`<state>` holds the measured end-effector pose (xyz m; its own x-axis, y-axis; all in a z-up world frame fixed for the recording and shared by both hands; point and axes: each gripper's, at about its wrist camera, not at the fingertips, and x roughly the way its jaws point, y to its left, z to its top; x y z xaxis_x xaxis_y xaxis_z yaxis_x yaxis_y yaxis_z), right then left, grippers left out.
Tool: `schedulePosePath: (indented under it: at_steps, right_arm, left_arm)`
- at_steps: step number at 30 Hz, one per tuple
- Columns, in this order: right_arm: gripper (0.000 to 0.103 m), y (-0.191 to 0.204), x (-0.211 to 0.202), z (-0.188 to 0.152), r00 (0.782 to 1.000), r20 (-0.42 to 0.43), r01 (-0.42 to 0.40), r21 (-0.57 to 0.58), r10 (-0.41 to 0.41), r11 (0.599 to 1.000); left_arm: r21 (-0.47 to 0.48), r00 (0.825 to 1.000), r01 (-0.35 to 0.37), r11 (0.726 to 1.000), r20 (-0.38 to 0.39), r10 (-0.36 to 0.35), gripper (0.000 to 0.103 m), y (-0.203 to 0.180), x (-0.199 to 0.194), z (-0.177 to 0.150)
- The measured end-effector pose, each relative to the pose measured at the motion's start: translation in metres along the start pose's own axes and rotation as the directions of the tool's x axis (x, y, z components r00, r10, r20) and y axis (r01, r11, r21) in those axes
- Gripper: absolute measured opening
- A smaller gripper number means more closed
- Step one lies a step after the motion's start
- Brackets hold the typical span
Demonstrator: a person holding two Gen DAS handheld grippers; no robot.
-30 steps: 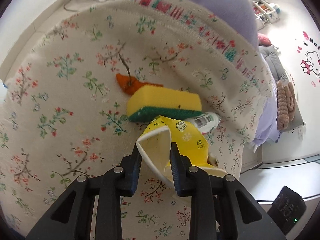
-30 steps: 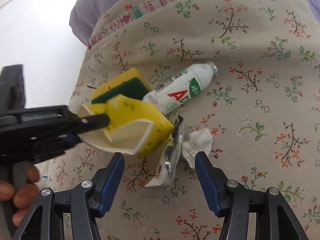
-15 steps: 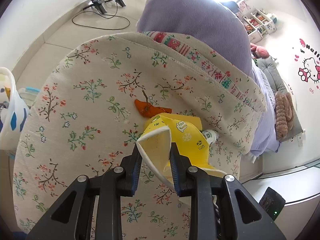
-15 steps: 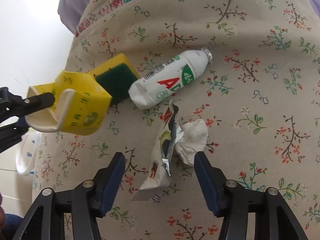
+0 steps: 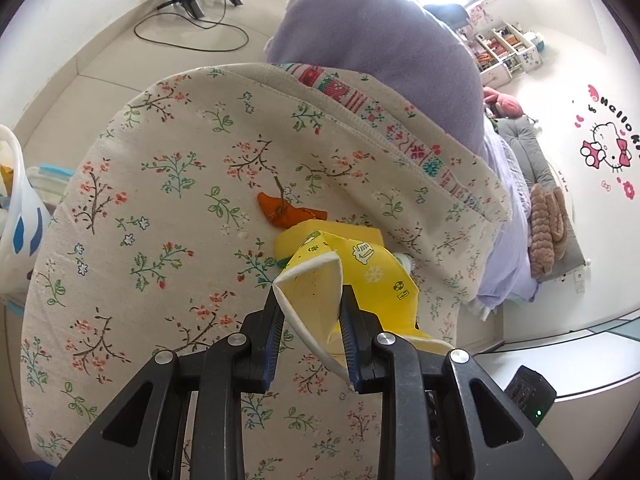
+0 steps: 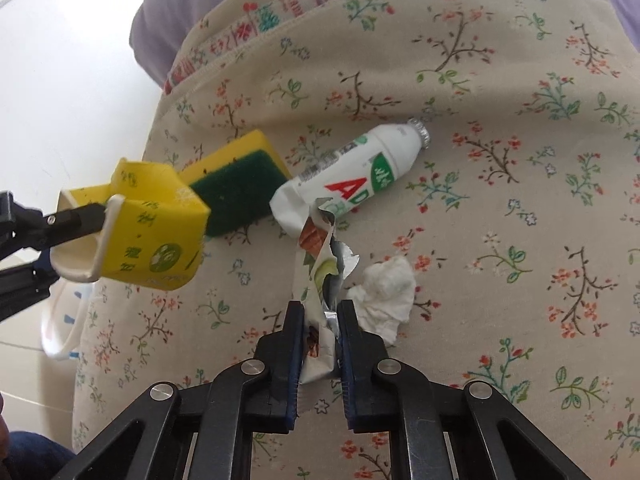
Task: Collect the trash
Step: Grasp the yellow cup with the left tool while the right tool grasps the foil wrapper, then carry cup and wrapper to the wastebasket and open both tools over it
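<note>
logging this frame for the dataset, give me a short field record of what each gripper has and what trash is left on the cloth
left gripper: shut on the crushed yellow paper carton, lifted off the cloth
right gripper: shut on the crumpled foil snack wrapper
surface: beige floral tablecloth
left on cloth: white squeezed plastic bottle with red letters; crumpled white tissue; orange peel scrap
also on cloth: yellow and green scrub sponge
bin: white container at the left edge of the left view, contents unclear
</note>
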<state>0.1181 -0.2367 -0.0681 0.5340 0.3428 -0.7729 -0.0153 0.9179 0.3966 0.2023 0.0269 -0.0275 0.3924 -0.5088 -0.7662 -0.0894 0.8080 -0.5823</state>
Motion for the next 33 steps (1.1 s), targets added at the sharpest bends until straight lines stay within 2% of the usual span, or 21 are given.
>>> schedulePosePath:
  at_steps: [6,11,16,23,27,33]
  right_arm:
    - [0.014,0.004,-0.013,0.004,0.996,0.068,-0.051,0.003,0.051,0.999]
    - [0.014,0.009,-0.023,0.007,0.989,0.120,-0.091,0.000,0.090,0.996]
    - [0.014,0.019,-0.028,0.010,0.983,0.148,-0.112,-0.017,0.113,0.994]
    - [0.014,0.045,-0.029,0.013,0.977,0.158,-0.131,-0.064,0.140,0.989]
    - [0.014,0.063,-0.027,0.018,0.974,0.160,-0.151,-0.084,0.163,0.985]
    - [0.014,0.106,-0.012,0.025,0.962,0.141,-0.216,-0.125,0.233,0.968]
  left_arm:
    - [-0.033,0.998,0.062,0.998,0.002,-0.062,0.029,0.009,-0.017,0.007]
    - [-0.051,0.995,0.079,0.996,0.057,-0.076,0.029,0.022,-0.046,0.012]
    - [-0.055,0.995,0.027,0.998,0.100,-0.022,0.029,0.045,-0.067,0.008]
    - [-0.168,0.983,-0.035,0.985,0.170,0.064,0.029,0.108,-0.101,0.006]
    - [-0.217,0.962,-0.103,0.971,0.225,0.152,0.029,0.144,-0.128,0.001]
    - [-0.292,0.918,-0.213,0.932,0.267,0.293,0.029,0.194,-0.158,-0.009]
